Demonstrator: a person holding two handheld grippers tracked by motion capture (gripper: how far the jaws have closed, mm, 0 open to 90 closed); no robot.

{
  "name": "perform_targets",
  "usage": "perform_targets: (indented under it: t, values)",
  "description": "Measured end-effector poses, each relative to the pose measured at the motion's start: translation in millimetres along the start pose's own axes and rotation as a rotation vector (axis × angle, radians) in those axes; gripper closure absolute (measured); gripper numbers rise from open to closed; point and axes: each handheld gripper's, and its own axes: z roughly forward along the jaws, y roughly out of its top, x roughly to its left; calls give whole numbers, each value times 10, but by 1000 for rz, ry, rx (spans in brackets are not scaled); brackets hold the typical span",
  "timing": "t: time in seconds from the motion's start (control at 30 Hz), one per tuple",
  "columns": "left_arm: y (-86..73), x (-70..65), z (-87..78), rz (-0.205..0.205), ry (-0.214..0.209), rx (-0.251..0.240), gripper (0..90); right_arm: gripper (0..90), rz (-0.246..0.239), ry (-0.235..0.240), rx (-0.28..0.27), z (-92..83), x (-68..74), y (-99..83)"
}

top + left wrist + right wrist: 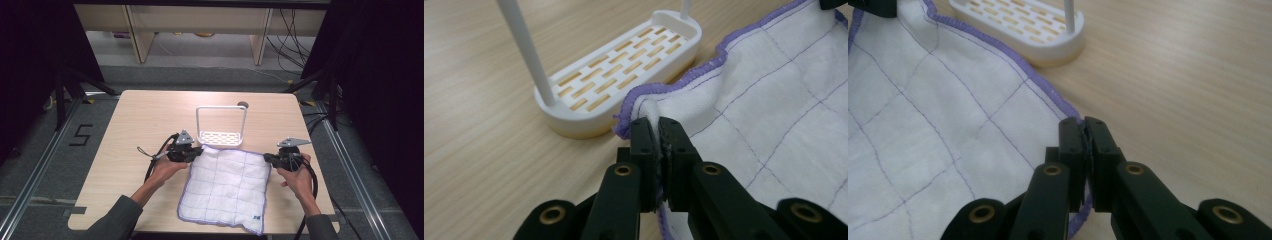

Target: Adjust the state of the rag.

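A white cloth [227,185] with purple stitching and a purple hem lies spread on the wooden table [135,120]. My left gripper [196,155] is shut on the cloth's far left corner [644,112], which bunches up between the black jaws. My right gripper [267,158] is shut on the far right corner [1082,125], with the hem pinched thin between its jaws. Both corners sit slightly raised off the table. A hand holds each gripper from the near side.
A white slotted rack [220,125] with a tall loop handle stands just beyond the cloth's far edge, its base [619,65] close to my left gripper and also near the hem [1023,25]. Bare table lies left and right of the cloth.
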Motion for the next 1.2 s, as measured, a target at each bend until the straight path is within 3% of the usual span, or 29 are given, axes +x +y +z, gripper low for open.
perform_targets:
  t: [0.07, 0.23, 0.27, 0.33, 0.37, 0.43, 0.5, 0.53, 0.57, 0.67, 0.8, 0.87, 0.9, 0.97, 1.07, 1.13, 1.2]
  values:
    - [4, 33, -63, 7, 1, -18, 850, 873, -27, -2, -13, 1, 15, 66]
    - [22, 76, -186, 7, 18, -55, 850, 873, -26, 13, -38, -87, 113, 201]
    - [30, 58, -265, -8, 19, -89, 849, 874, -62, 18, -63, -166, 164, 252]
    - [24, 35, -328, 5, 7, -110, 850, 875, -51, 20, -66, -203, 214, 258]
    - [14, 9, -380, 11, 10, -118, 849, 874, -95, 20, -88, -272, 262, 271]
    - [-33, -69, -510, 34, 3, -146, 849, 875, -107, 34, -93, -411, 407, 238]
    - [-49, -98, -556, 42, 6, -149, 849, 875, -127, 32, -109, -460, 451, 213]
    - [-120, -183, -674, 60, -14, -171, 849, 875, -138, 55, -121, -591, 545, 141]
    - [-160, -230, -725, 72, -21, -179, 849, 875, -167, 47, -140, -616, 556, 115]
    - [-298, -350, -862, 125, -29, -188, 848, 876, -180, 78, -134, -742, 704, -36]
    - [-513, -453, -947, 155, -73, -166, 845, 876, -197, 104, -113, -810, 873, -219]
    - [-569, -490, -955, 146, -73, -163, 844, 875, -215, 111, -111, -807, 895, -262]
    - [-642, -536, -966, 148, -85, -156, 842, 875, -213, 128, -89, -784, 961, -368]
    - [-714, -580, -966, 176, -104, -135, 839, 875, -220, 138, -79, -752, 977, -432]
    - [-801, -610, -978, 202, -110, -103, 831, 875, -193, 158, -40, -697, 970, -560]
    - [-851, -622, -973, 204, -118, -94, 825, 874, -158, 166, -24, -688, 984, -630]
    - [-896, -618, -978, 200, -127, -80, 805, 873, -179, 174, -33, -682, 969, -674]
